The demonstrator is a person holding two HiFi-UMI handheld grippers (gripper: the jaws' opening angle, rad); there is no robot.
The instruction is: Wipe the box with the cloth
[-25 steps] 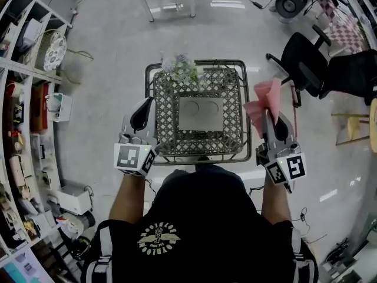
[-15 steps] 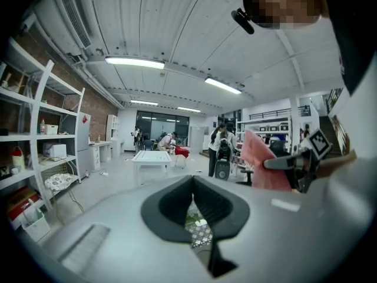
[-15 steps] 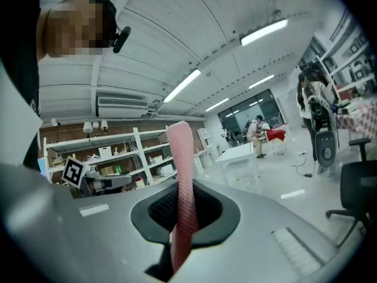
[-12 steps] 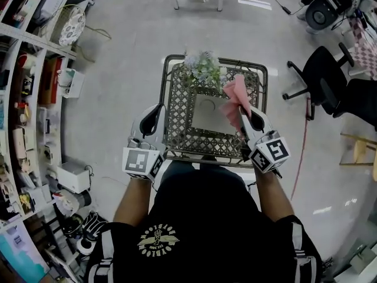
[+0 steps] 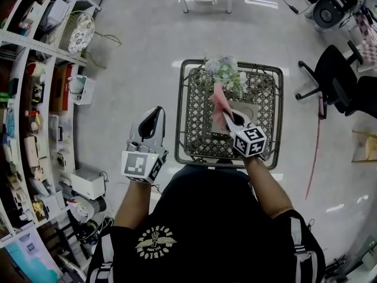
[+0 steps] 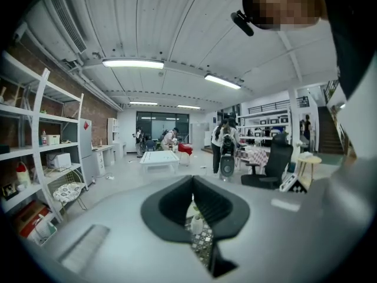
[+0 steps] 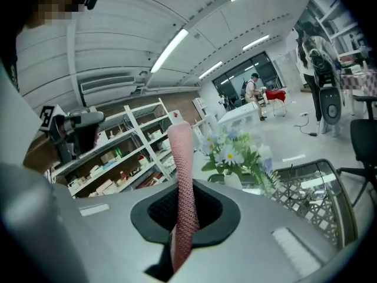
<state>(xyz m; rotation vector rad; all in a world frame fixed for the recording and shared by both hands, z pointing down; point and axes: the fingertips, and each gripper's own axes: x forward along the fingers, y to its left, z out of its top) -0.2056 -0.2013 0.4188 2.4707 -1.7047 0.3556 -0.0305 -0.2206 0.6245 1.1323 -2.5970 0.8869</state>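
Two grippers show in the head view, and they're well apart: the left gripper (image 5: 154,112) hangs out over the floor to the left of the wire table (image 5: 187,118), while the right gripper (image 5: 227,117) is up over the tabletop with the pink cloth (image 5: 219,101) pinched in its tips. The cloth stands up from those tips and leans toward the flowers (image 5: 227,71) at the far edge. The pale box (image 5: 248,112) lies flat in the middle of the table, just right of the cloth and partly under the gripper; whether cloth and box touch can't be told from up here. Shelves (image 5: 32,99) run down the left side, and an office chair (image 5: 337,78) sits off to the right. Over to the left gripper view: the left gripper (image 6: 193,179) has its dark pads pressed together with nothing between them, and a sliver of the table's lattice (image 6: 204,242) peeks through below. Now the right gripper view: the right gripper (image 7: 184,212) is clamped tight on the cloth (image 7: 182,175), which rises between the pads as a narrow upright strip, with the flowers (image 7: 232,152) just behind it and the table's lattice (image 7: 306,188) spreading off to the right.
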